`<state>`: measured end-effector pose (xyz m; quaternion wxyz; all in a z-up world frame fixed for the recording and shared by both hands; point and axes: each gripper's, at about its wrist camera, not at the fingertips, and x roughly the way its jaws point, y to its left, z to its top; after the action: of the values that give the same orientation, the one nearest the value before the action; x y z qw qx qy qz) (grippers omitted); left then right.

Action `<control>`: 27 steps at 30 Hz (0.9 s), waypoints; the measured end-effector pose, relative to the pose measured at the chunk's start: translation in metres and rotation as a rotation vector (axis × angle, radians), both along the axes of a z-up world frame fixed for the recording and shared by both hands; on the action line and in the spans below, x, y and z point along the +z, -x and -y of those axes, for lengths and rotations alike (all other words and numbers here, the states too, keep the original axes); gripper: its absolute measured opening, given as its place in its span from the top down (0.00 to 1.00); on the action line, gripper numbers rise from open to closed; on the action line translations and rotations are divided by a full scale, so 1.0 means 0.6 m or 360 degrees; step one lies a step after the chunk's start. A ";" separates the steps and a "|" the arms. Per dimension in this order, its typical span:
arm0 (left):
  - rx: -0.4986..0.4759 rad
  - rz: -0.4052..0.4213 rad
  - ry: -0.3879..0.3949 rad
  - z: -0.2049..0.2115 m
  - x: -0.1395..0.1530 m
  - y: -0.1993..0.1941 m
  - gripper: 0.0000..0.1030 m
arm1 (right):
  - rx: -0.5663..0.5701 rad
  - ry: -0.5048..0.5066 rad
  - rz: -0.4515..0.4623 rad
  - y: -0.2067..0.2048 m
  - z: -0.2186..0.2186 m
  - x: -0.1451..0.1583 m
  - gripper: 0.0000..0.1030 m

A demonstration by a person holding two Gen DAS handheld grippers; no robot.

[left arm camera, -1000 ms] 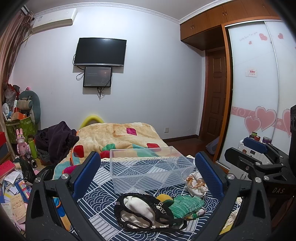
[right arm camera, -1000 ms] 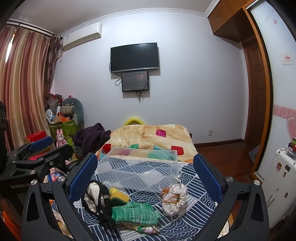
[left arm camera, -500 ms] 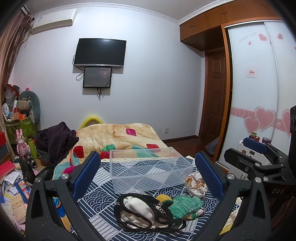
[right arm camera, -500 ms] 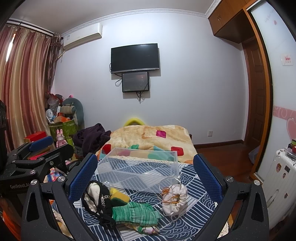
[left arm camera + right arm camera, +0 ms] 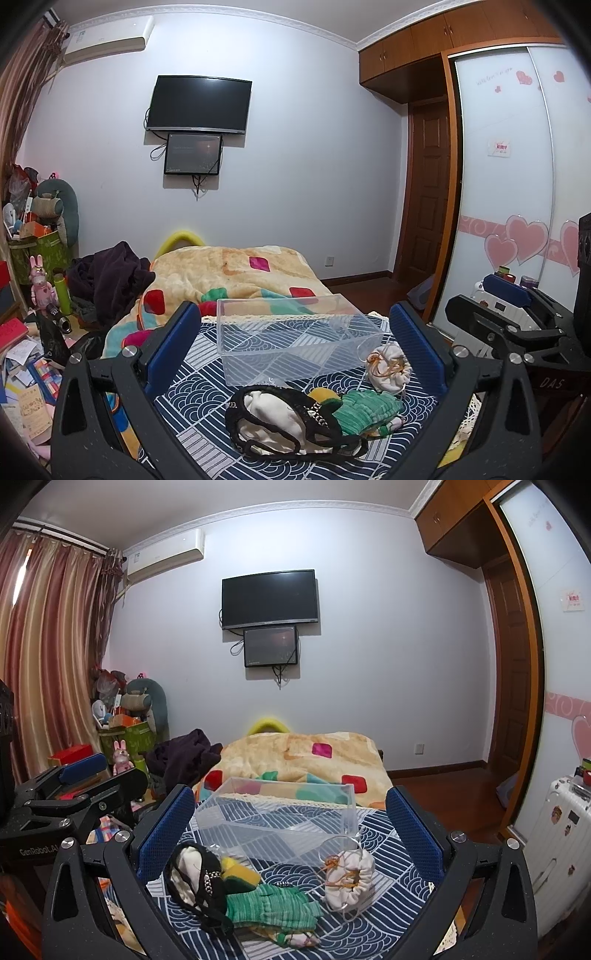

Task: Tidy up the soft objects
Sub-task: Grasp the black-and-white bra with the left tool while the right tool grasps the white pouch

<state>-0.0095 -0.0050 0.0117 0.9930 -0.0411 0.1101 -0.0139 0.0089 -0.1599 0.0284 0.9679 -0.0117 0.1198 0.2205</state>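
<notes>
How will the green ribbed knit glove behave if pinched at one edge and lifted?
The green ribbed knit glove lies flat and rumpled on the blue wave-patterned cloth, so it likely droops limply. Knit looks grippy and probably light. It overlaps the yellow sponge and black strap, so it may drag them.

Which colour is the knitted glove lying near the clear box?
The glove is green, clearest in the right wrist view.

Both views show even, somewhat cool indoor light on the white wall (image 5: 295,166), with no hard shadows and no source in view. Fisheye distortion bows the wardrobe door (image 5: 509,184) and curtain (image 5: 48,657), and black vignetting fills the corners. Focus is fairly sharp at centre; the clear plastic box (image 5: 280,819) carries faint glints, and the TV screen (image 5: 269,598) stays dark.
</notes>
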 end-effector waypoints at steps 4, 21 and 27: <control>0.0012 -0.0036 0.0013 -0.008 -0.009 -0.010 0.00 | -0.0014 0.0014 0.0012 -0.002 -0.001 -0.004 0.00; 0.0049 -0.0493 0.0144 -0.063 -0.166 -0.103 0.02 | -0.0126 0.0045 -0.0346 -0.098 0.031 -0.105 0.00; 0.0031 -0.0594 0.0170 -0.075 -0.203 -0.118 0.26 | -0.0173 0.0029 -0.0524 -0.126 0.050 -0.149 0.07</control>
<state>0.0615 0.0402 -0.1098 0.9519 -0.0966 0.2909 -0.0023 0.0843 -0.1898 -0.0608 0.9456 0.0224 0.2792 0.1655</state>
